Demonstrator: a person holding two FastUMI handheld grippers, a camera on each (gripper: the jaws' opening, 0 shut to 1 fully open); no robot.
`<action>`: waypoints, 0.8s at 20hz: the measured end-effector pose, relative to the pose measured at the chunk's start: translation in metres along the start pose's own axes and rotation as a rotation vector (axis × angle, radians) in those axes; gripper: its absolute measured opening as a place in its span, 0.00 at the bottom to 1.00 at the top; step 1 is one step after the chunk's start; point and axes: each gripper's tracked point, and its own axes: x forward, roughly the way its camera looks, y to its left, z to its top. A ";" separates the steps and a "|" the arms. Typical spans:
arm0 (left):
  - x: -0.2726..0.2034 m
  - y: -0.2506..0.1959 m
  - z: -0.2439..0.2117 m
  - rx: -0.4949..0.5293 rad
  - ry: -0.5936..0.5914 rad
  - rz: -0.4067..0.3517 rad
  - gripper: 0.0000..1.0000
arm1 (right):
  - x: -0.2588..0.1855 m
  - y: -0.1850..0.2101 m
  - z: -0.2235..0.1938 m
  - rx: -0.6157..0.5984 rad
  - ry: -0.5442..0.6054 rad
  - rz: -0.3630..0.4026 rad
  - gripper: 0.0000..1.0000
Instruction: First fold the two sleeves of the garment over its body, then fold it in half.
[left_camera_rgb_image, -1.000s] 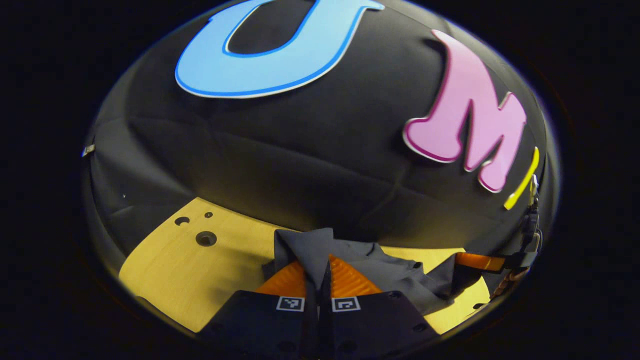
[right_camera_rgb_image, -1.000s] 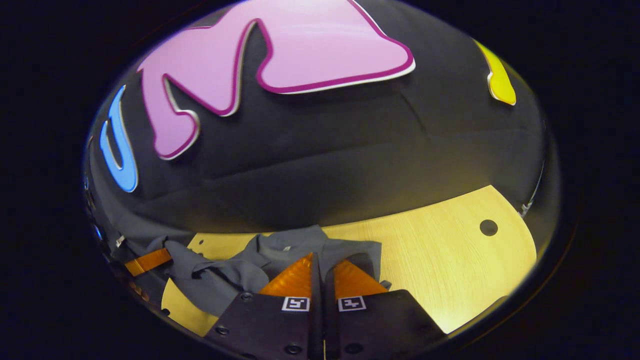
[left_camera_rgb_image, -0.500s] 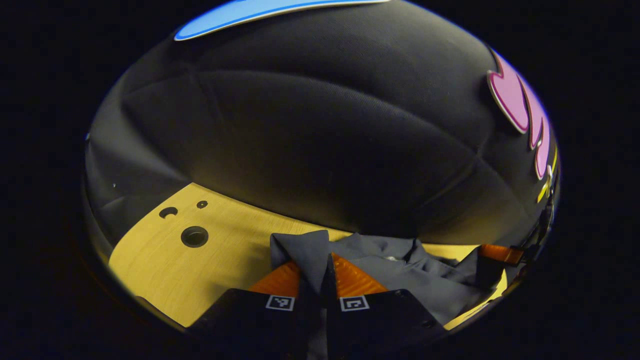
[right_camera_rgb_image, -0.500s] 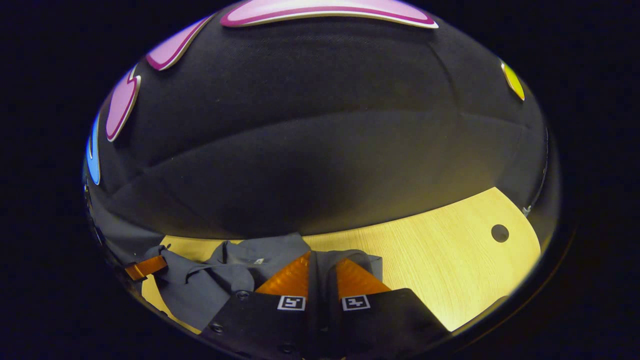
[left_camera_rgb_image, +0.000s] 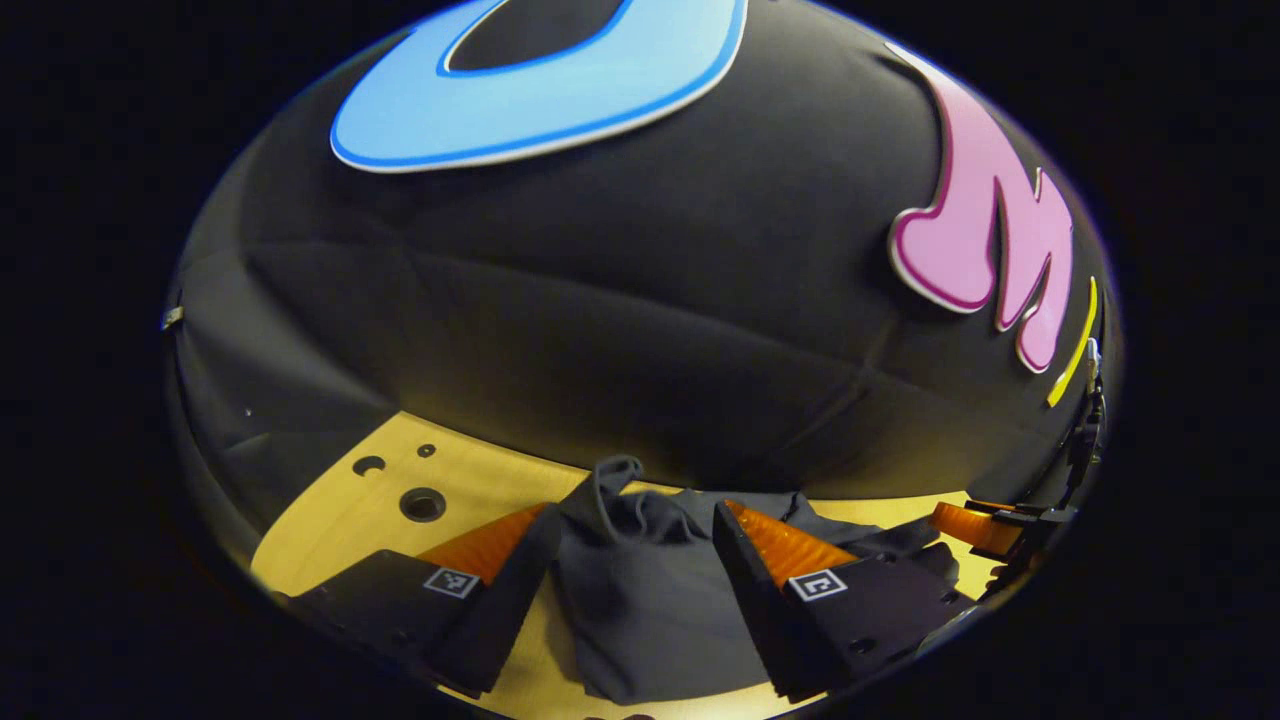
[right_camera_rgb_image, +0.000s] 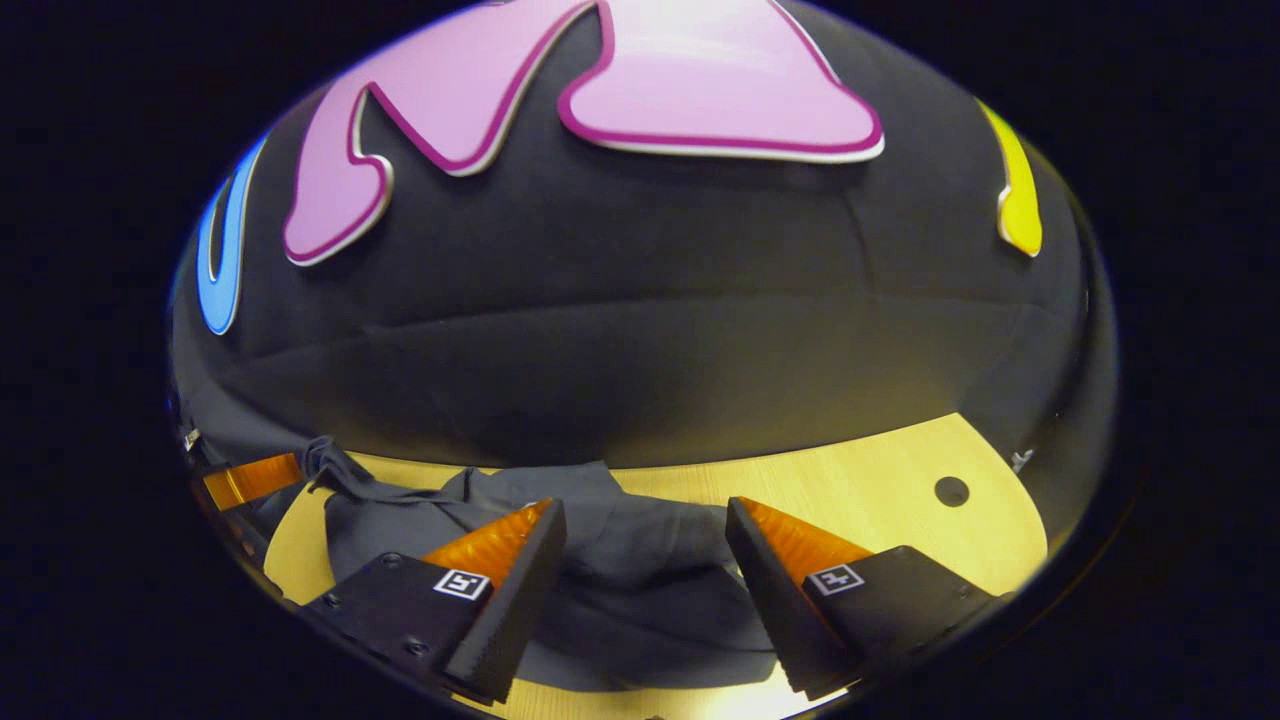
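A dark grey garment (left_camera_rgb_image: 640, 610) lies bunched on the wooden table (left_camera_rgb_image: 320, 515), its edge rumpled into a small peak near the wall. In the left gripper view my left gripper (left_camera_rgb_image: 637, 508) stands open, its fingers on either side of the cloth without pressing it. The right gripper (left_camera_rgb_image: 975, 525) shows at the far right edge beside the garment's other end. In the right gripper view my right gripper (right_camera_rgb_image: 645, 505) is open too, straddling the garment (right_camera_rgb_image: 650, 590). The left gripper's finger (right_camera_rgb_image: 250, 480) shows at the far left by the cloth's crumpled corner.
The black cloth wall rises just behind the garment. The table (right_camera_rgb_image: 880, 480) stretches bare to the right in the right gripper view, with one round hole (right_camera_rgb_image: 951, 491). In the left gripper view, round holes (left_camera_rgb_image: 422, 504) sit in the wood to the left.
Both grippers were shut on the garment's edge and have now opened, letting the cloth drop onto the table. Both views have tilted back upward from half a second ago.
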 end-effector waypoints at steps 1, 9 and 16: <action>-0.017 0.001 0.004 0.006 -0.011 0.002 0.96 | -0.014 -0.001 0.004 -0.006 -0.015 -0.008 0.99; -0.166 -0.006 0.016 0.044 -0.095 -0.003 0.96 | -0.141 0.008 0.028 -0.081 -0.124 -0.014 0.99; -0.288 -0.006 0.002 0.101 -0.151 -0.010 0.96 | -0.268 0.031 0.017 -0.137 -0.219 0.007 0.99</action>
